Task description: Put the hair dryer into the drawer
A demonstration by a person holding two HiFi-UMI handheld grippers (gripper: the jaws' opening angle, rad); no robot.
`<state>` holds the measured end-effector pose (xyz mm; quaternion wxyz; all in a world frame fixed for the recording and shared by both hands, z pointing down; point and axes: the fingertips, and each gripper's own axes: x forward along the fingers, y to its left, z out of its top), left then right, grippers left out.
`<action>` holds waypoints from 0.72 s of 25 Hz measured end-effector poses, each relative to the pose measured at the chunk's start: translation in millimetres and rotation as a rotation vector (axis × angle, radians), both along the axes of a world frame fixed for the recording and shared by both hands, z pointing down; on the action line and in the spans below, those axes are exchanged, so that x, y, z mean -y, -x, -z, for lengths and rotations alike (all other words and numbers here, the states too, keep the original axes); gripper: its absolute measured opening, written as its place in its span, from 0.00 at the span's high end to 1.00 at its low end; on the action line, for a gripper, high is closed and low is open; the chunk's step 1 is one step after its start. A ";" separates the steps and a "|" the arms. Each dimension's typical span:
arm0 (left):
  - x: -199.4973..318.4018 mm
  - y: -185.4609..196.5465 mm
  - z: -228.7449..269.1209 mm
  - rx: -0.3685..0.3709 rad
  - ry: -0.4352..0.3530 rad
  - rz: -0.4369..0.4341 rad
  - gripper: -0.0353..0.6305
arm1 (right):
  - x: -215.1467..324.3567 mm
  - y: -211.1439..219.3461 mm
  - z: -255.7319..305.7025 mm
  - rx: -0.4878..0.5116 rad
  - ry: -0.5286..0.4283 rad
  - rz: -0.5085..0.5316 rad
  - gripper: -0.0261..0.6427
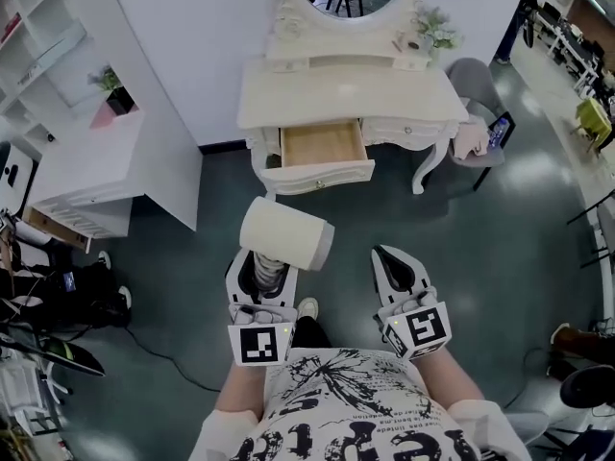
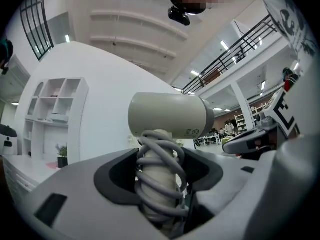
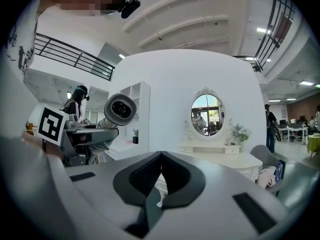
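A cream hair dryer (image 1: 285,233) stands upright in my left gripper (image 1: 261,272), which is shut on its handle. A grey cord is wound round the handle (image 2: 159,176), and the barrel (image 2: 170,116) points to the right above the jaws. My right gripper (image 1: 392,262) is beside it, shut and empty, its tips meeting (image 3: 161,156). From the right gripper view the hair dryer (image 3: 120,109) shows at the left. Ahead stands a white dressing table (image 1: 288,94) with its middle drawer (image 1: 322,176) pulled out, wooden inside, nothing in it.
A white shelf unit and desk (image 1: 96,161) stand to the left with a small plant (image 1: 115,94). A grey chair (image 1: 478,84) with a cloth on it is right of the table. An oval mirror (image 3: 207,115) tops it. Black gear and cables (image 1: 58,296) lie at left.
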<state>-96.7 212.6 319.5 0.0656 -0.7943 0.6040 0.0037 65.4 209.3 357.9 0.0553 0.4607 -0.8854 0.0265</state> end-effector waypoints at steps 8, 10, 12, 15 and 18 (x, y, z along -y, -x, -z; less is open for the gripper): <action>107.6 55.4 4.2 -0.013 0.015 -0.080 0.55 | 102.2 53.4 11.9 -0.009 -0.011 -0.074 0.94; 127.4 65.8 -0.2 0.003 0.021 -0.094 0.55 | 122.3 62.6 11.0 -0.011 -0.008 -0.084 0.94; 146.1 73.8 -5.0 0.017 0.021 -0.104 0.55 | 140.6 70.5 7.4 -0.015 0.000 -0.088 0.94; 172.7 78.2 -13.7 0.020 0.036 -0.111 0.56 | 165.9 76.9 -1.8 -0.016 0.020 -0.090 0.94; 199.2 76.6 -20.8 0.024 0.050 -0.107 0.56 | 192.5 78.3 -10.2 -0.014 0.034 -0.083 0.94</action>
